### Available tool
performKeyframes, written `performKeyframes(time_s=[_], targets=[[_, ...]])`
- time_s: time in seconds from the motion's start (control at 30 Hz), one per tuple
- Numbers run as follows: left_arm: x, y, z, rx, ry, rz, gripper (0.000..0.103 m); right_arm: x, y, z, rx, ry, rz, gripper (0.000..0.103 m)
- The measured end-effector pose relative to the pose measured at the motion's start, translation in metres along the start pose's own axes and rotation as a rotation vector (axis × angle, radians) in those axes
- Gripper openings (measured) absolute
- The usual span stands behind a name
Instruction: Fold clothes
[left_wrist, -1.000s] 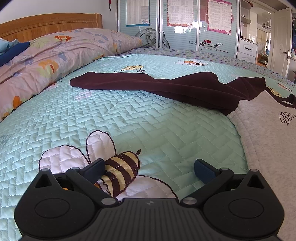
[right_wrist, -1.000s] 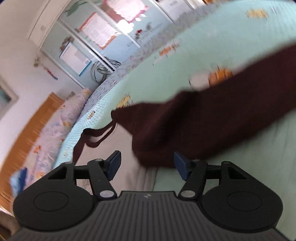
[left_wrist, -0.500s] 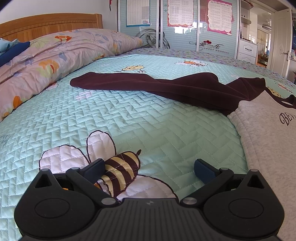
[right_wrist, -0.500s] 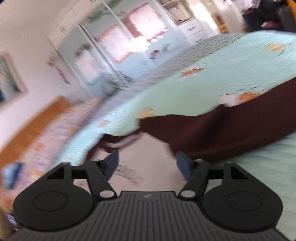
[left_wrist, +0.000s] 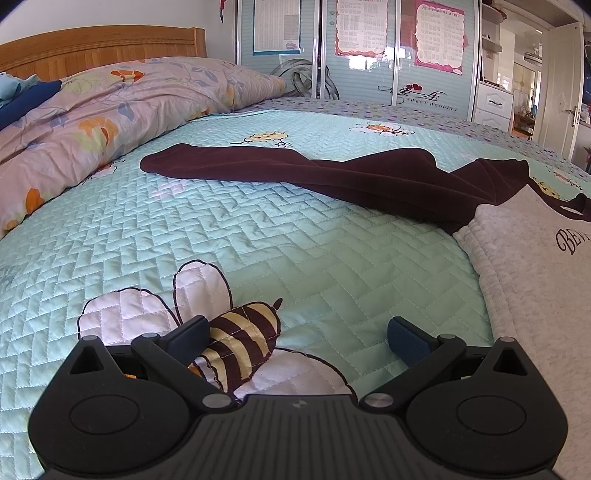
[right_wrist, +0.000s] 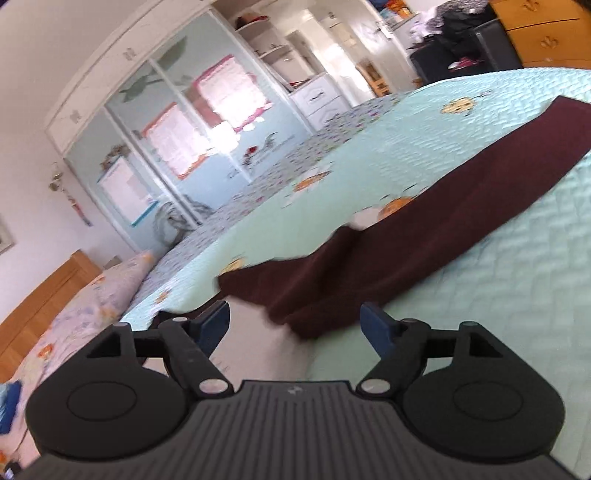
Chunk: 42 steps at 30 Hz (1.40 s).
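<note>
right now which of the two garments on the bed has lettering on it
The light grey garment at the right edge of the left wrist view, with dark letters printed on it. The dark maroon garment stretched across the quilt is plain.

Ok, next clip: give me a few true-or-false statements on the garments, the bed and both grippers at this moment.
1. The left gripper is open with nothing between its fingers. True.
2. The right gripper is clamped on the maroon sleeve. False: its jaws have just been opening and stand apart, pressing on nothing.
3. The maroon sleeve lies stretched out across the mint bedspread. True.
4. The grey sweatshirt is folded into a neat square on the floral duvet. False: it lies on the bedspread, apart from the duvet.
5. The left gripper sits over a bee picture on the bedspread. True.
</note>
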<state>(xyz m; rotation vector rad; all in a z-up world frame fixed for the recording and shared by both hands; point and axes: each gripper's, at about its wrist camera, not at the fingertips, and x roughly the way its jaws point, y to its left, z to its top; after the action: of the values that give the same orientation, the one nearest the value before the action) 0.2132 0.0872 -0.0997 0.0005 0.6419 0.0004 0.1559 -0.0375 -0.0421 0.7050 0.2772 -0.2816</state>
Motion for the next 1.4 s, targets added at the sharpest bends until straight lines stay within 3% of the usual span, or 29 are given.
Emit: performKeyframes(time_s=[0.13,0.23,0.33,0.43,0.53,0.73,1.27,1.3,1.33,1.4], targets=[[-0.004,0.002,0.005,-0.009,0.008,-0.01,0.101,-0.01,0.007,-0.021,-0.049,0.002,-0.005,0.079],[-0.01,0.006,0.022,0.021,-0.044,-0.025,0.1,-0.013,-0.023,-0.026,0.033,0.015,-0.063,0.08],[0.007,0.02,0.053,-0.071,-0.035,-0.049,0.102,-0.02,-0.047,-0.032,0.131,-0.014,-0.023,0.078],[0.053,0.056,0.072,-0.471,0.07,-0.247,0.102,-0.009,-0.051,-0.028,0.126,-0.02,-0.011,0.08],[0.093,0.074,0.076,-0.776,0.11,-0.321,0.102,-0.007,-0.051,-0.027,0.112,-0.02,-0.013,0.081],[0.141,0.083,0.103,-0.902,0.109,-0.364,0.102,-0.003,-0.054,-0.027,0.109,-0.024,-0.009,0.083],[0.224,0.204,0.131,-1.283,0.035,-0.457,0.102,0.003,-0.053,-0.027,0.102,-0.022,-0.019,0.083],[0.224,0.207,0.133,-1.271,0.025,-0.422,0.102,0.003,-0.053,-0.027,0.099,-0.021,-0.022,0.083],[0.225,0.211,0.135,-1.259,0.014,-0.387,0.097,0.004,-0.052,-0.027,0.097,-0.02,-0.025,0.083],[0.226,0.217,0.14,-1.233,-0.008,-0.316,0.077,0.004,-0.052,-0.027,0.092,-0.018,-0.032,0.084]])
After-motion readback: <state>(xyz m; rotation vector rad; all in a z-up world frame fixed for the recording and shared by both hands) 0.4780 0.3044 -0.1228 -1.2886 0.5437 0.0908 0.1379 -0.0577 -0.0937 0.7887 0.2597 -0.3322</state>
